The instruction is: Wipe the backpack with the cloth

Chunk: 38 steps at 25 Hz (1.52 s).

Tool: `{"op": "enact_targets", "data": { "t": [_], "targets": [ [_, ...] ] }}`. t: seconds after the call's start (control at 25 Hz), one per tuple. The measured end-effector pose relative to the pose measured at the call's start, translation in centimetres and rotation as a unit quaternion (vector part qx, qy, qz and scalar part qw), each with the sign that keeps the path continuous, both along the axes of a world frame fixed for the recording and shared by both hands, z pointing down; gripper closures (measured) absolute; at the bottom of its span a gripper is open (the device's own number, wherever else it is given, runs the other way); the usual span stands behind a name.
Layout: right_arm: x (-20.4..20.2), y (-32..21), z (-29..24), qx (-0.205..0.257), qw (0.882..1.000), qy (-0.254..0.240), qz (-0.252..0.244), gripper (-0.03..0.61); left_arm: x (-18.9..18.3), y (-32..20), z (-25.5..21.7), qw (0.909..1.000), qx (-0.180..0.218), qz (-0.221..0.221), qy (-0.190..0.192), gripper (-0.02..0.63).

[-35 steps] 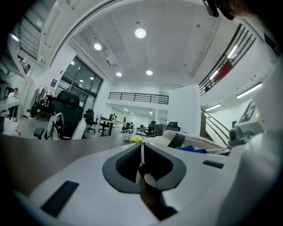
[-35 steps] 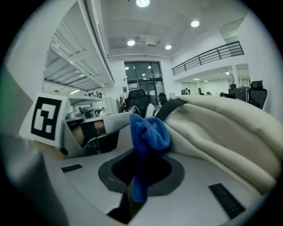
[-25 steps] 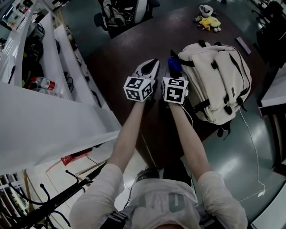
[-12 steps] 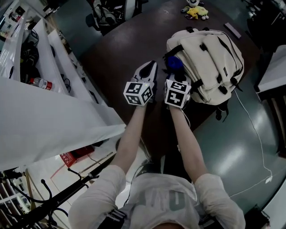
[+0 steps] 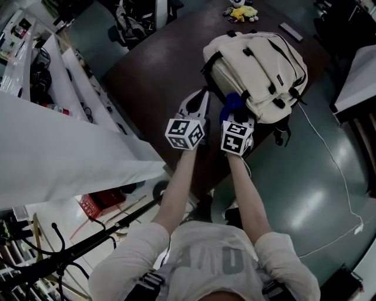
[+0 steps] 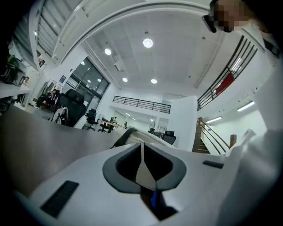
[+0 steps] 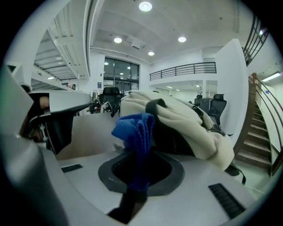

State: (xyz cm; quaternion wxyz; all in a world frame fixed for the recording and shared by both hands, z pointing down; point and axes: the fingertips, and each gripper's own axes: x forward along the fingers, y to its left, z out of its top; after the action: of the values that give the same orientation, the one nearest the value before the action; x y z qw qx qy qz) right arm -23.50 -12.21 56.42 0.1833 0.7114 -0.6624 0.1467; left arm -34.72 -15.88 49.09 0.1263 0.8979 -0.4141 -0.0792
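Pinching bunched blue cloth (image 7: 135, 130), right tongs (image 7: 138, 174) near cream backpack (image 5: 258, 62); left tongs (image 6: 142, 164) closed, empty.

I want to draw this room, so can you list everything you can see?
cream fabric backpack: one, cream with black straps, lying on the table
blue fuzzy cloth: one, blue, beside the backpack's near end
dark round table: one, dark brown, under the backpack
yellow plush toy: one, yellow, table's far edge
white cable: one, white, floor at right
red box: one, red, floor at left
left gripper: one, white, jaws together, empty
right gripper: one, white, shut on the cloth
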Motion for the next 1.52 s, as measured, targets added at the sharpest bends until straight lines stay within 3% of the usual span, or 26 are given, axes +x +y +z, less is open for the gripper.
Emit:
{"op": "enact_targets", "data": {
  "t": [0.36,0.8,0.96,1.04,1.2,1.52],
  "targets": [
    [2.9,3.9,0.9,-0.007,0.999,-0.007,-0.037,0.535,1.5,4.7,1.2,0.9995,-0.019,-0.026,-0.007,0.59],
    [7.8,7.1,1.9,-0.016,0.999,-0.032,-0.033,0.537,3.7,9.1,0.8,0.9977,-0.023,-0.062,-0.012,0.59],
    [9.2,8.4,1.0,-0.02,0.998,-0.024,-0.062,0.537,4.3,10.3,0.0,0.9958,-0.026,-0.087,-0.006,0.589],
    [9.5,9.3,-1.1,-0.003,0.995,-0.036,-0.096,0.535,5.0,10.4,-0.6,0.9943,-0.036,-0.1,0.004,0.592],
    [10.1,8.6,-7.9,0.053,0.986,-0.001,-0.159,0.537,6.6,9.3,-4.0,0.9926,-0.02,-0.118,0.016,0.597],
    [13.3,-1.8,-16.9,0.132,0.967,0.068,-0.206,0.537,8.5,2.3,-9.1,0.9861,0.012,-0.164,0.026,0.609]
  ]
}}
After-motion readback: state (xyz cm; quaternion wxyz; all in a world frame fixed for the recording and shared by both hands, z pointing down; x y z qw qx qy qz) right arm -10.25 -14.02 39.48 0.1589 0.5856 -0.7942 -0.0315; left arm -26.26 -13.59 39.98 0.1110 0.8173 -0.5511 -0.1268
